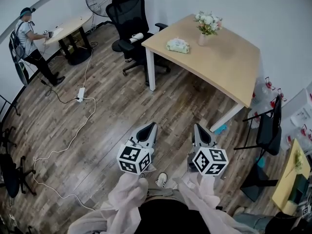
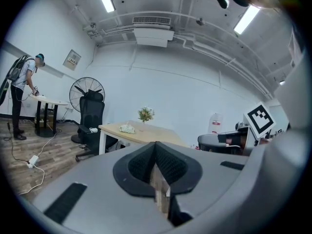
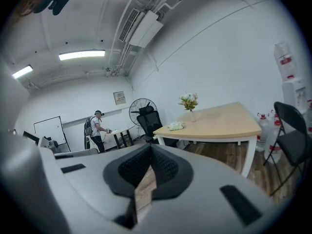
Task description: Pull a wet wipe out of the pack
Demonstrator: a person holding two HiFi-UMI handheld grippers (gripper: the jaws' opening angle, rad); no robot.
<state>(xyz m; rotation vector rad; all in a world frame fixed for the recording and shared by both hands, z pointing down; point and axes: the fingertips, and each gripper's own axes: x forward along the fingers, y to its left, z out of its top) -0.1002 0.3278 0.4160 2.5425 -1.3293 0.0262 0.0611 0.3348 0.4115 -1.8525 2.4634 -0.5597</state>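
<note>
As left tool [image 1: 151,126] and right tool [image 1: 199,127] hover, pack [image 1: 178,45] lies distant.

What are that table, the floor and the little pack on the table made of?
Table: pale wood or wood-look laminate top, matte; white legs, probably painted metal. Floor: grey-brown planks, wood or laminate, judging by the board seams and streaky grain. Wet wipe pack: likely soft plastic film, as it looks puffy and rumpled; too small to be sure.
</note>
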